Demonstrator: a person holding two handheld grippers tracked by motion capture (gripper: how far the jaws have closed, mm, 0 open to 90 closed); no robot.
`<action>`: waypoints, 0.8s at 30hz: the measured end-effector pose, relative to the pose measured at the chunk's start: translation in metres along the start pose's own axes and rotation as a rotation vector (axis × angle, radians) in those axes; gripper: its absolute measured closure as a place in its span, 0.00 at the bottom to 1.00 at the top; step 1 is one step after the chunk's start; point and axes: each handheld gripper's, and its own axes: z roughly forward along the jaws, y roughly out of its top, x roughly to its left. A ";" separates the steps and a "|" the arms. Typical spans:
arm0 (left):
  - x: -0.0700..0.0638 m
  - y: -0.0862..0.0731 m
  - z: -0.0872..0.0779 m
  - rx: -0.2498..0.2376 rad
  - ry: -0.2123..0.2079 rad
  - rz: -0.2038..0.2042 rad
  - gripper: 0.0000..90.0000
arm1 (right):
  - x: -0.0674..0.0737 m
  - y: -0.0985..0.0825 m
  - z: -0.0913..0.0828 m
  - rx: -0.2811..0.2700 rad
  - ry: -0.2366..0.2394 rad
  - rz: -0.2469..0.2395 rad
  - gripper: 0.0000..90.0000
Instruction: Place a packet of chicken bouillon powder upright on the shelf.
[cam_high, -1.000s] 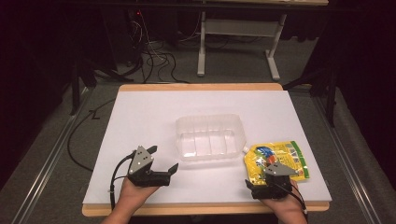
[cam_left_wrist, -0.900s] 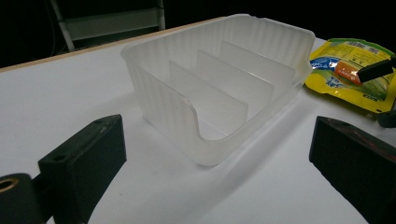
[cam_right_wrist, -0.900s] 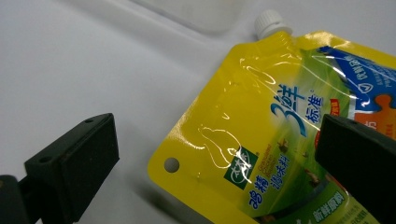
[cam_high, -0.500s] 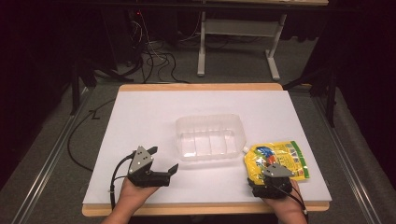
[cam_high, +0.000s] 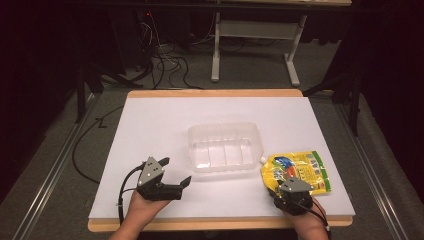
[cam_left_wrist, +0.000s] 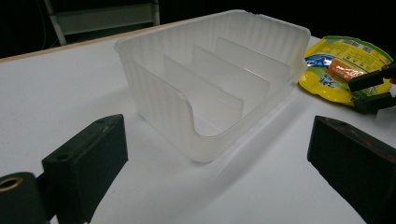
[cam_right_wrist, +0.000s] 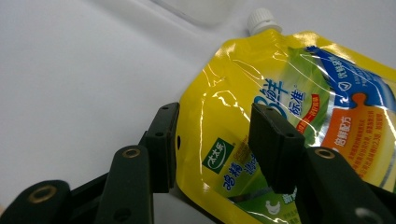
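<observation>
Plastic bin (cam_high: 225, 146) sits in the middle of the white table (cam_high: 150, 120), and everything else is told from it. To the left of the bin and a bit nearer the person, the left gripper (cam_high: 176, 176) rests in the left hand (cam_high: 142, 210) with its jaws wide apart and nothing between them; it points toward the bin's low front wall. To the right of the bin, just beside its near right corner, lies the yellow pouch (cam_high: 296, 171), flat on the table, with its white cap (cam_right_wrist: 260, 19) pointing at the bin. The right gripper (cam_right_wrist: 212, 144) has just been closing its jaws, and the near corner of the pouch is between them; the pads look close to the pouch, but I cannot tell if they press on it yet. To do this well, I think the jaws should squeeze the pouch's edge firmly before any lift, because the shiny skin may slip. The pouch lies near the table's right edge, so moving left toward the bin is safer. There is lots of bare table behind and left of the bin.
</observation>
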 end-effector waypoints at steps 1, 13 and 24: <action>0.000 0.000 0.000 0.000 0.000 0.000 0.06 | 0.000 0.001 -0.001 -0.011 -0.014 -0.006 0.68; 0.001 0.000 -0.001 0.002 -0.006 -0.005 0.07 | 0.005 0.003 -0.004 -0.022 0.000 -0.059 1.00; 0.002 0.000 0.001 0.008 -0.014 -0.015 0.07 | -0.022 0.013 -0.030 -0.217 0.000 0.082 1.00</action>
